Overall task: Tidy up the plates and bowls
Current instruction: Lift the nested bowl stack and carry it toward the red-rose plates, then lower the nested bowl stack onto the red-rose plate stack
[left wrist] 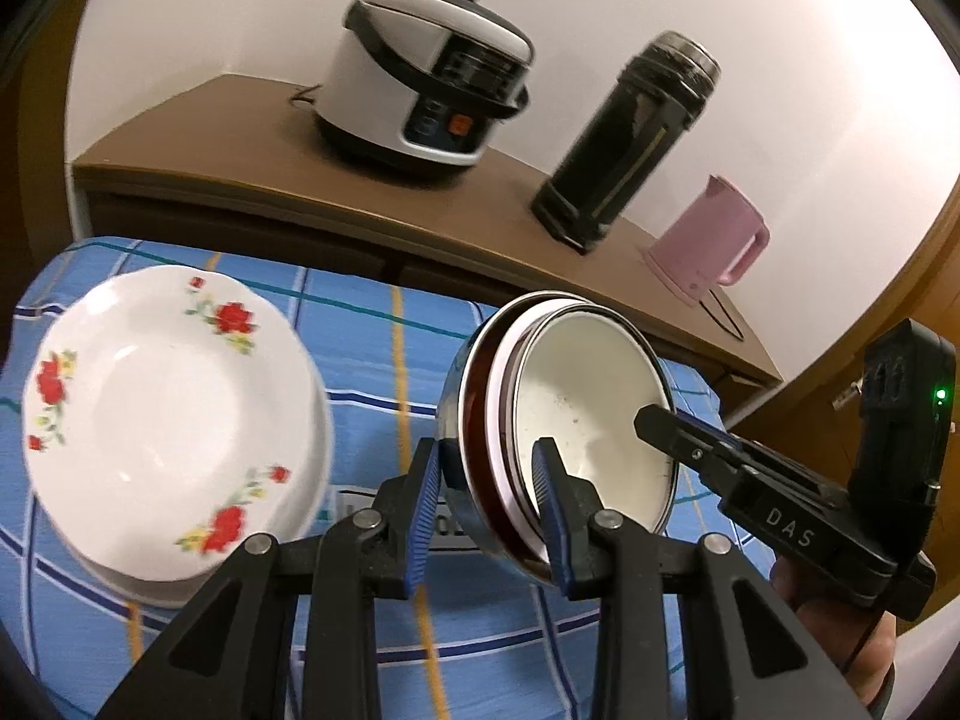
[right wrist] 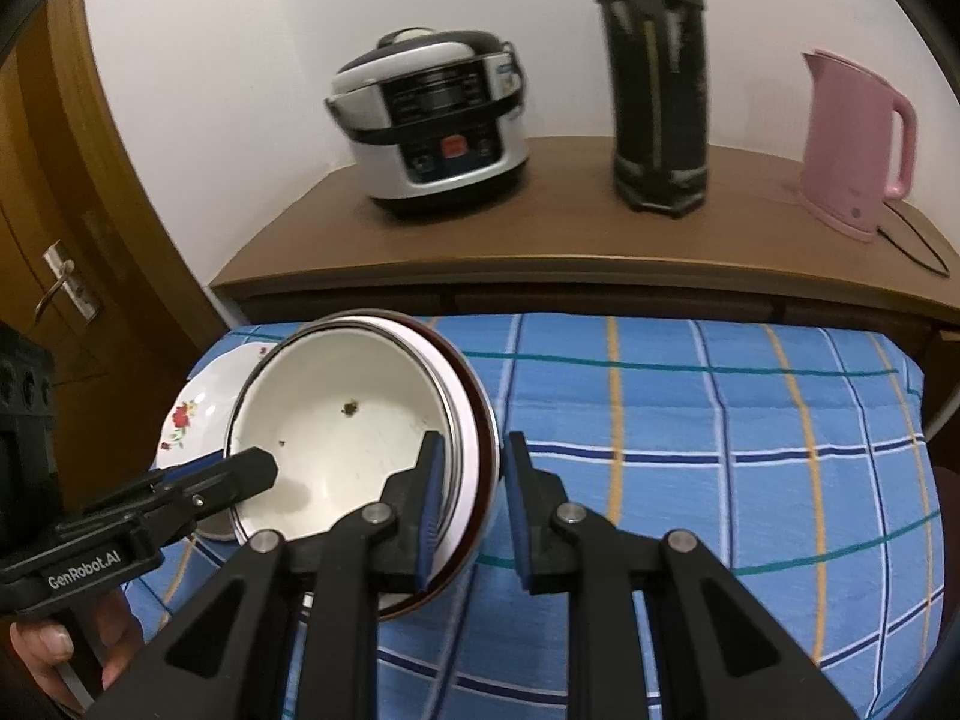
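Looking along the left gripper (left wrist: pixel 489 498) in the left wrist view: jaws set narrow, clamped on the near rim of a stack of nested bowls (left wrist: pixel 576 402). One blue pad (left wrist: pixel 427 510) pressed on the shiny metal outer wall, the other pad on the white inside of the innermost bowl. Stack tilted up on its edge and lifted above the blue checked cloth (left wrist: pixel 372 336), opening turned toward the right. From the right side, the right gripper (left wrist: pixel 651 420) reaching in, one black finger lying inside the white bowl; its other finger hidden behind the rim. Part of a hand (left wrist: pixel 840 618) seen under it. On the left, resting on the cloth and apart from the bowls, a pile of white plates with red flowers (left wrist: pixel 168 414). Behind, on a brown cabinet (left wrist: pixel 240 120), a rice cooker (left wrist: pixel 426 78), a black thermos (left wrist: pixel 624 132) and a pink kettle (left wrist: pixel 708 240).

Turning to the right wrist view: right gripper (right wrist: pixel 474 504) also set narrow, closed on the right rim of the same nested bowls (right wrist: pixel 336 414), left pad inside, right pad outside against the wall. Some dark specks on the white bottom. Left gripper (right wrist: pixel 258 468) entering from the lower left, its finger inside the bowl, a hand (right wrist: pixel 78 642) below it. Flowered plates (right wrist: pixel 192 414) partly covered behind the bowls, on the left end of the cloth (right wrist: pixel 720 420). Cooker (right wrist: pixel 432 120), thermos (right wrist: pixel 657 78) and kettle (right wrist: pixel 852 138) in a row on the cabinet (right wrist: pixel 570 234); a wooden door (right wrist: pixel 48 240) with a handle at far left.
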`<action>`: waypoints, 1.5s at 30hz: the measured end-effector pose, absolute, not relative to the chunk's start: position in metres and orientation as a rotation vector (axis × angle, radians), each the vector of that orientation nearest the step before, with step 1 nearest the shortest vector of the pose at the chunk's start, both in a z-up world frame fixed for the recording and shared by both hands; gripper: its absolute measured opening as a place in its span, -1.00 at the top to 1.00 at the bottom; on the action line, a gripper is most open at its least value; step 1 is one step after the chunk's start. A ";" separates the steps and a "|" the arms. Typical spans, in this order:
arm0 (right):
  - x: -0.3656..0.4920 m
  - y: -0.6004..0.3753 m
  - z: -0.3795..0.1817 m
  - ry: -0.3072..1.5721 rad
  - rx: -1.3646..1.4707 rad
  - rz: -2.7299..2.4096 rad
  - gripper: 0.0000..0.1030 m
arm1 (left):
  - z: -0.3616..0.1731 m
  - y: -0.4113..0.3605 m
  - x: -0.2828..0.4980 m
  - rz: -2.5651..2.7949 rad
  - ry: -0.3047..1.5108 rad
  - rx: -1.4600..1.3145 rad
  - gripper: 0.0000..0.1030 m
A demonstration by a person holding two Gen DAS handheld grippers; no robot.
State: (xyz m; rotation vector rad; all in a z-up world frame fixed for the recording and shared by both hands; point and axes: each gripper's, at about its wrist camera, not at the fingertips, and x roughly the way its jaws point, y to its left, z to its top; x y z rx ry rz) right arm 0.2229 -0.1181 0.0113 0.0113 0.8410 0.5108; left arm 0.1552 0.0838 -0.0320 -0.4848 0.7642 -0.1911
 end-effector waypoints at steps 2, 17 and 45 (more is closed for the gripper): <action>0.222 -0.107 0.014 0.838 -0.001 0.527 0.61 | -0.030 0.092 0.152 -0.176 0.757 -0.487 0.34; 0.212 -0.040 0.019 0.798 -0.067 0.629 0.60 | -0.018 0.145 0.125 -0.060 0.711 -0.504 0.34; 0.215 0.023 0.013 0.806 -0.138 0.736 0.61 | -0.031 0.189 0.111 0.095 0.742 -0.517 0.34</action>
